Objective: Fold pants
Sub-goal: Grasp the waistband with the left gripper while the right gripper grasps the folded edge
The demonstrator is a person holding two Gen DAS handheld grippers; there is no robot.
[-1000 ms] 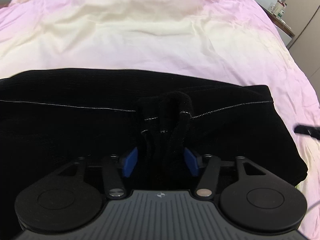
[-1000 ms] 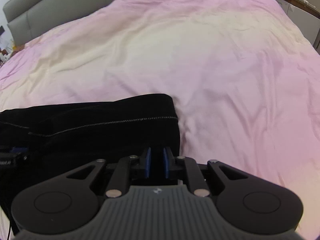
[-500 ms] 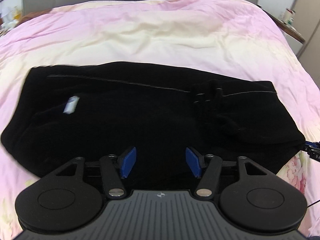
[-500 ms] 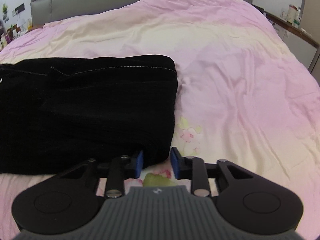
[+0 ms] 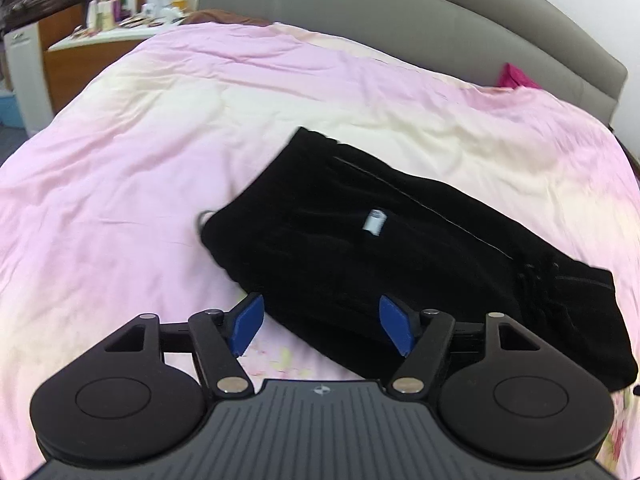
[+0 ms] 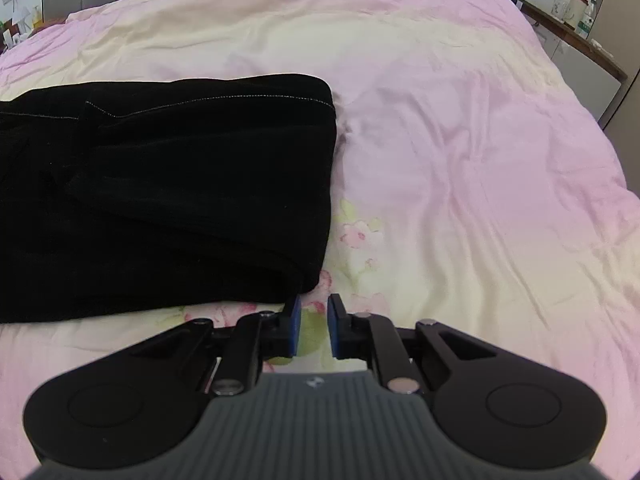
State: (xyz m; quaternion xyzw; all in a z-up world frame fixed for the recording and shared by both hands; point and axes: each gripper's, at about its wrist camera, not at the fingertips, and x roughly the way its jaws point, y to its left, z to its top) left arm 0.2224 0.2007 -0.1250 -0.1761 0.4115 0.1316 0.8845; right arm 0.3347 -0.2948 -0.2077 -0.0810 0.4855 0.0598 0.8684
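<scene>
Inspecting state: black pants (image 5: 400, 264) lie folded into a compact block on the pink bed cover (image 5: 120, 200), centre-right of the left wrist frame.
Left tongs (image 5: 322, 326): spread wide, holding nothing, poised above the near edge of the pants.
Right tongs (image 6: 314, 328): a narrow gap between the pads, nothing in it, just off the lower right corner of the pants (image 6: 160, 192).
Risk, layers: judged likely to slide if one tong brushes the near edge; the soft cover offers little hold.
Risk, shape: the long sides look uneven, so a further fold could come out skewed.
Left wrist view only: white tag (image 5: 374, 222) on the top layer, grey headboard (image 5: 400, 32), the pants' full outline.
Right wrist view only: stacked layer edges at the right end, floral print (image 6: 356, 236) beside it.
</scene>
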